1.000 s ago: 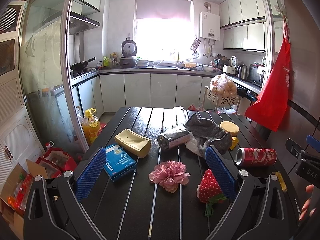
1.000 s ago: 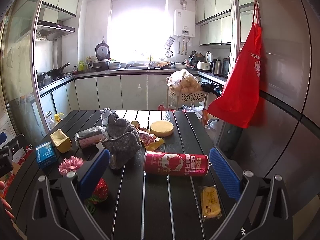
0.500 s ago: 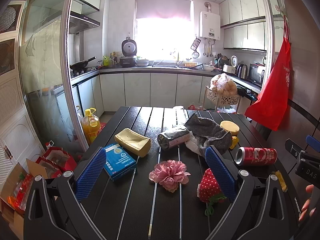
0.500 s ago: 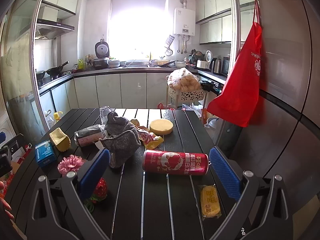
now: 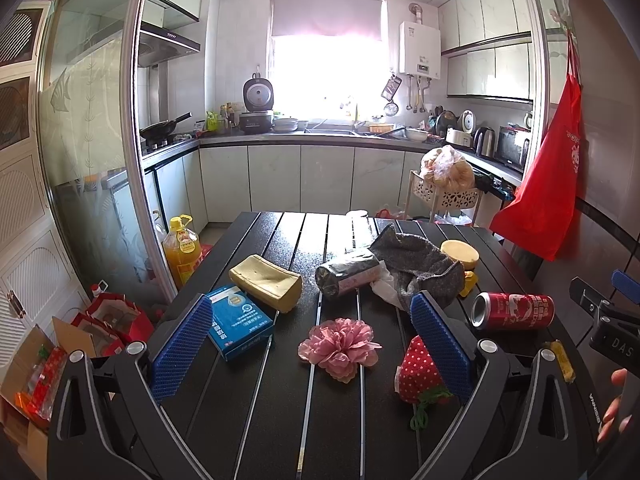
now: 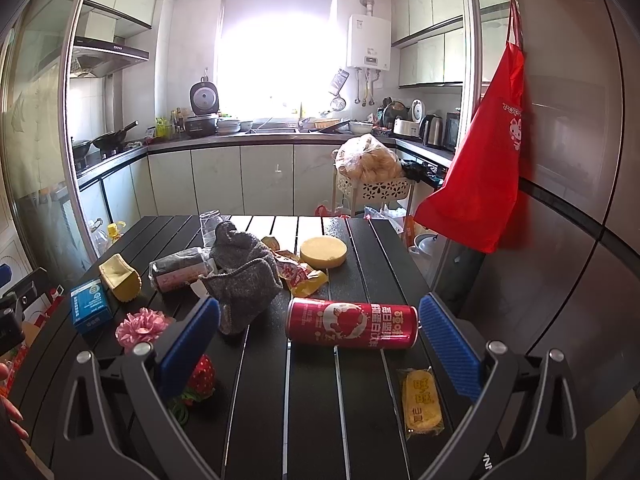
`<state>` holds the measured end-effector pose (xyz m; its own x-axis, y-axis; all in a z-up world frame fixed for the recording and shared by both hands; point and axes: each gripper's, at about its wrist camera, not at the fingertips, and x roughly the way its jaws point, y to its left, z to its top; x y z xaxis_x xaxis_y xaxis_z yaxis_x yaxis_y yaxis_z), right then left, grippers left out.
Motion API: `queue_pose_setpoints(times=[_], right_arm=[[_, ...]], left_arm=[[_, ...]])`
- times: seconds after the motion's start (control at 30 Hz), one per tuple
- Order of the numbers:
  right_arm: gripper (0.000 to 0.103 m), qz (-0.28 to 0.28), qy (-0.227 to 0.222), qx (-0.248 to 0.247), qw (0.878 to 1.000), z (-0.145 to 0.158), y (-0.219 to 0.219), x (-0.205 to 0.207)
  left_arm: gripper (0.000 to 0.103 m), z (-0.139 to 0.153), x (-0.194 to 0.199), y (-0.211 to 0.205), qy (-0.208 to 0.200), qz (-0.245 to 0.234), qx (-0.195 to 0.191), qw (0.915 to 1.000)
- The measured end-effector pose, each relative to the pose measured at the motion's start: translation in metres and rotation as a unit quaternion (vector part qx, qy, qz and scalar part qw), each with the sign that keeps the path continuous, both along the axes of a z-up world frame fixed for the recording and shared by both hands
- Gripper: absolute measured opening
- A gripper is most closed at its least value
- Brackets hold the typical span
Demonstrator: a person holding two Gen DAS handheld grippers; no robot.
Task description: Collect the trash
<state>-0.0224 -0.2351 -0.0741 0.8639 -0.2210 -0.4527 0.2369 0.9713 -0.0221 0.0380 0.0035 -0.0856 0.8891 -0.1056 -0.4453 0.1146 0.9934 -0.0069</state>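
Table first, black slats loaded with stuff, nothing shifted from a second ago, so collecting hasn't really kicked off yet. Red can lying on its side, framed dead centre between the wide-open right gripper, looking like first pick. Left gripper also spread, empty, hovering over pink paper flower; yellow snack packet nearest, untouched.

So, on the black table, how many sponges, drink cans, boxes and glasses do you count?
Sponges: 2 (block sponge, round sponge)
Drink cans: 1 (red can)
Boxes: 1 (blue box)
Glasses: 1 (clear glass)
Total: 5
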Motion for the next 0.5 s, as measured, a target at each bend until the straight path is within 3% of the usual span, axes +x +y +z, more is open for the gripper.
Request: queue_pose_setpoints(times=[0.5], right_arm=[[0.1, 0.001, 0.001, -0.001, 1.0, -0.0011, 0.0006, -0.0004]], left_arm=[[0.095, -0.0004, -0.0015, 0.0003, 0.001, 0.0, 0.0, 1.0]])
